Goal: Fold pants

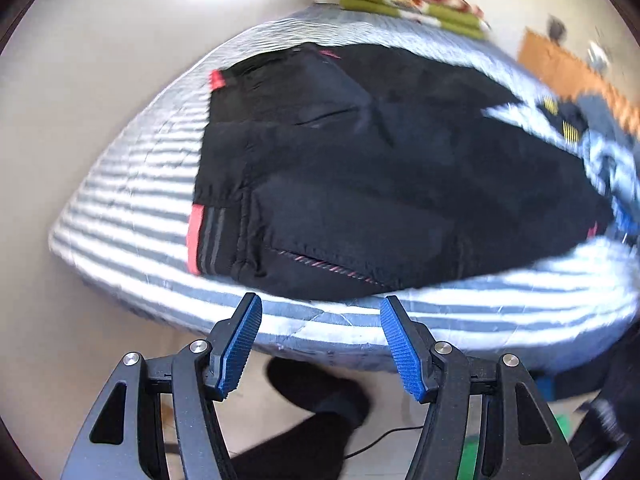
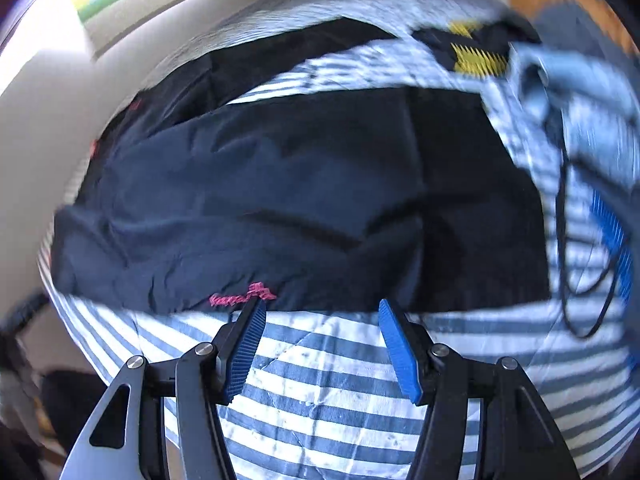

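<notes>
Matt black cloth pants (image 1: 360, 184) on a quilted striped cloth cover (image 2: 320, 380) — ribbed blue fingers (image 1: 244, 344), rubbery-looking.

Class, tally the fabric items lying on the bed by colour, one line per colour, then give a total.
Black with pink trim: 1, the pants
Black with yellow pattern: 1, a garment
Green, red and white: 1, a folded blanket
Total: 3

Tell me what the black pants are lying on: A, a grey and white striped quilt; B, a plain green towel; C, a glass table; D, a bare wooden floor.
A: the black pants are spread over a grey and white striped quilt.
</notes>
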Demonstrator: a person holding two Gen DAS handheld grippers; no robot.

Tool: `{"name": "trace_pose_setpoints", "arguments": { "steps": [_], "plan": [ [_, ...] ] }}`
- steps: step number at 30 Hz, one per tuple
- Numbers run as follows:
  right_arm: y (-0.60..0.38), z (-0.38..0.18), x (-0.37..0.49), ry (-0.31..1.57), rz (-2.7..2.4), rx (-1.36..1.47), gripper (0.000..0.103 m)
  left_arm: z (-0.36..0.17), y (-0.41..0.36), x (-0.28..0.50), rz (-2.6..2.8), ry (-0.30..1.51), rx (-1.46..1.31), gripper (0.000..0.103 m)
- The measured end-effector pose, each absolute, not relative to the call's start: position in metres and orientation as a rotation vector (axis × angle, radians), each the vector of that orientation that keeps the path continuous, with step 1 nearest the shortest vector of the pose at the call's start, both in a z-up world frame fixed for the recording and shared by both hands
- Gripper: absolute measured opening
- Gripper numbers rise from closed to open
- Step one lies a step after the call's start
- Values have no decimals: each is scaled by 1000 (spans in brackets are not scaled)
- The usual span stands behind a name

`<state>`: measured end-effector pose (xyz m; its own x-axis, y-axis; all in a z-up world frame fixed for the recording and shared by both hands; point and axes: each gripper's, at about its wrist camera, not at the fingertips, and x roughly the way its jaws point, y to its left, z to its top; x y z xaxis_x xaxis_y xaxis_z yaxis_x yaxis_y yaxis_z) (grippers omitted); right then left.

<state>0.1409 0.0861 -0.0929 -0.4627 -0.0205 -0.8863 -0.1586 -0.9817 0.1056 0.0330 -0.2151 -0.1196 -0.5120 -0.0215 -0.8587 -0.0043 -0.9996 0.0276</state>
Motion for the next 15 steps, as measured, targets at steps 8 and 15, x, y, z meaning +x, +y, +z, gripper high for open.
{"name": "trace_pose_setpoints", "arguments": {
  "steps": [8, 15],
  "plan": [
    [16, -100, 135, -796, 2674, -1649, 55, -140, -184, 7, -2732, -289, 1653, 65],
    [17, -122, 114, -938, 2631, -1618, 49, -147, -165, 3, -2745, -384, 1689, 65]
  ]
}}
